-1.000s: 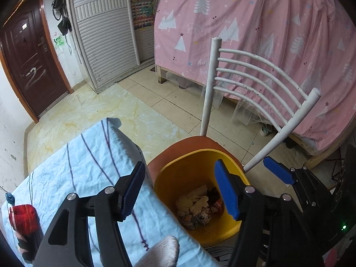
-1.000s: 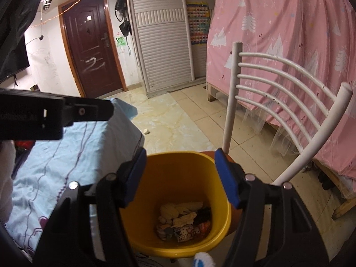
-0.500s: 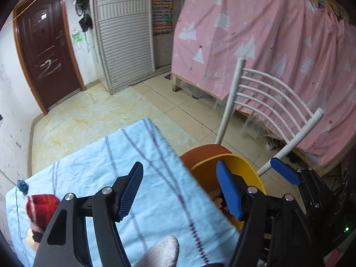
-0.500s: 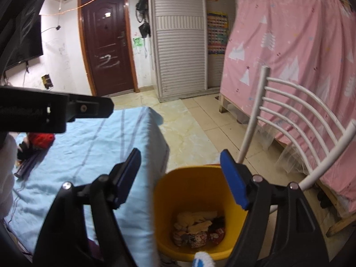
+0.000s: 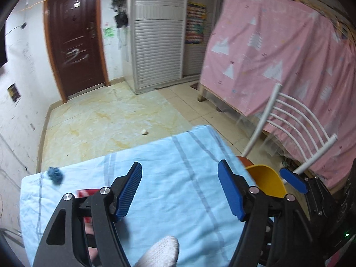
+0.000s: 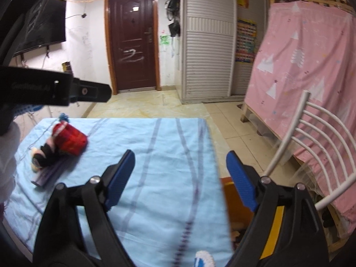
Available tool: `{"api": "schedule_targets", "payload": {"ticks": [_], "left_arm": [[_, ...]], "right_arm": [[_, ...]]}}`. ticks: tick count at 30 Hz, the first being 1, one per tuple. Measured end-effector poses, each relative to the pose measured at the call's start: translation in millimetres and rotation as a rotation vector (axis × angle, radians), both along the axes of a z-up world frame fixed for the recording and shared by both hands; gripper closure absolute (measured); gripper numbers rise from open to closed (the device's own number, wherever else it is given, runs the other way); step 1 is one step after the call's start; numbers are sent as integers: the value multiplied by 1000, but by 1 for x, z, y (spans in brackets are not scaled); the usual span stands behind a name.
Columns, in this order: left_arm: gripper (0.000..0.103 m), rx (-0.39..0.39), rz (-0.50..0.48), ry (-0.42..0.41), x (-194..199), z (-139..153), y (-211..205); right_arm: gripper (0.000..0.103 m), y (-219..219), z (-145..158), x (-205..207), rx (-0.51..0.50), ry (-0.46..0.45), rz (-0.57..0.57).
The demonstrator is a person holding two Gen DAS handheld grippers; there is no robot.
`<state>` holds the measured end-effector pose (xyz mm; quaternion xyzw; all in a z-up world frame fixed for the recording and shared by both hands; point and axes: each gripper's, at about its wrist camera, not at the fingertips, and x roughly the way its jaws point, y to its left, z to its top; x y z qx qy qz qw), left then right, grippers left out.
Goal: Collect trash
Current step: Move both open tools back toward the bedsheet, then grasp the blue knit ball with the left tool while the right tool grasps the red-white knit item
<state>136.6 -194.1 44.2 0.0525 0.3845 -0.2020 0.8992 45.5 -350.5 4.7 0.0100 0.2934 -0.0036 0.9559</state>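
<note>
**Both grippers held wide, empty**

The left gripper is level and points forward, its two blue-padded fingers spread far apart with nothing between them. A white-gloved fingertip shows at the bottom edge below it. The right gripper sits just beside it on the right, jaws equally wide and empty. What looks like another gloved fingertip shows below, though it is blurred.

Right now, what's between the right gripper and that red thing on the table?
Only bare blue tablecloth lies between the open right gripper and the red item, in the right wrist view. Nothing else sits on that stretch.
</note>
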Motion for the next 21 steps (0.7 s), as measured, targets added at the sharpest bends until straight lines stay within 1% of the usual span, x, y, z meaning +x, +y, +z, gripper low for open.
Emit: {"api": "schedule_targets", "payload": {"ticks": [3,9,14,18,21], "left_arm": [[40,-7,50,5,12,0,34],[40,-3,112,19,31,-4,81],[39,1,159,20,43,-8,114],[38,0,202,33,55,-15,139],[37,6,240,46,65,-22,157]], "right_arm": [[21,25,4,10,-2,0,41],[17,62,9,23,13,5,111],[16,86,12,35,29,17,163],[10,104,13,42,56,27,211],[9,120,13,48,62,33,249]]}}
